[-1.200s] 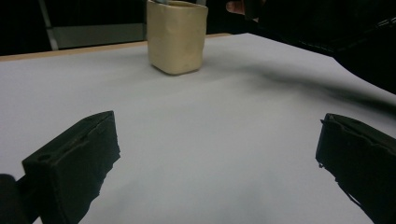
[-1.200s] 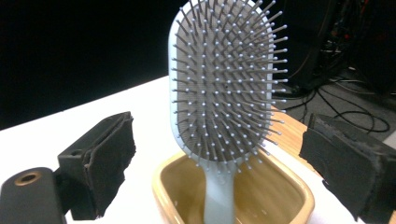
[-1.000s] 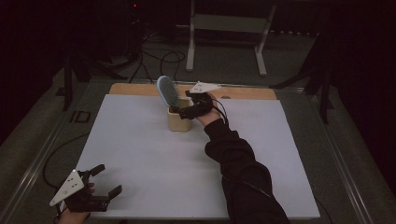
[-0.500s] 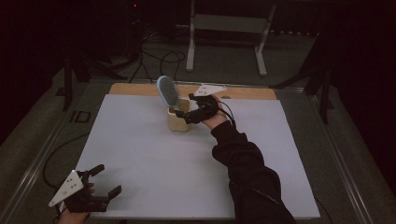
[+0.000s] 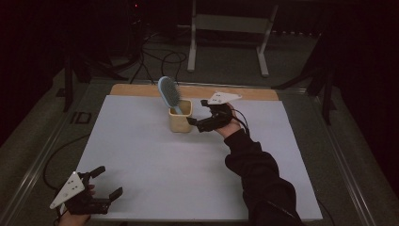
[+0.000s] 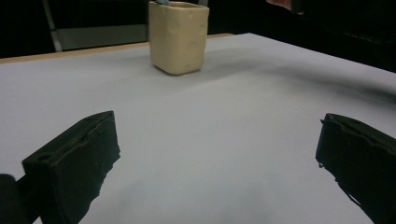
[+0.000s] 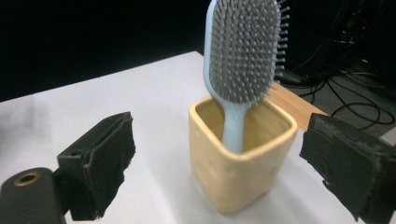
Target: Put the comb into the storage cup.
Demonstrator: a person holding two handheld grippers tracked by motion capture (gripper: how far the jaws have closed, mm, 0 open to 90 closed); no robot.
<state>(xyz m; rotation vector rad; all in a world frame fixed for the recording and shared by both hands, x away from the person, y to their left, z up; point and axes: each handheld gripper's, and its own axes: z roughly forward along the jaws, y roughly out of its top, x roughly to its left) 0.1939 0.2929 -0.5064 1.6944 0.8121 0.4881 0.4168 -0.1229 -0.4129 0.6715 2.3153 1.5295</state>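
Observation:
A pale blue hairbrush [image 5: 168, 92] stands handle-down in a yellow square cup [image 5: 180, 121] at the back middle of the white table [image 5: 188, 174]. My right gripper [image 5: 197, 112] is open just right of the cup, its jaws pointing at it without touching. In the right gripper view the cup [image 7: 240, 163] and the brush [image 7: 245, 51], bristles facing me, sit between the spread jaws of the right gripper [image 7: 224, 156]. My left gripper [image 5: 108, 181] rests open at the front left corner. The left gripper [image 6: 217, 158] holds nothing, and the cup [image 6: 179, 37] stands far ahead of it.
A wooden strip [image 5: 254, 92] runs along the table's back edge. Beyond it are metal stand legs [image 5: 193, 37] and cables [image 5: 160, 59] on the floor. A cable [image 5: 56, 155] trails off the table's left side. A dark sleeve [image 5: 259, 183] lies across the right front.
My right gripper has drawn back a little from the cup, to the right and toward the person. The brush stays standing in the cup. The left gripper has barely moved.

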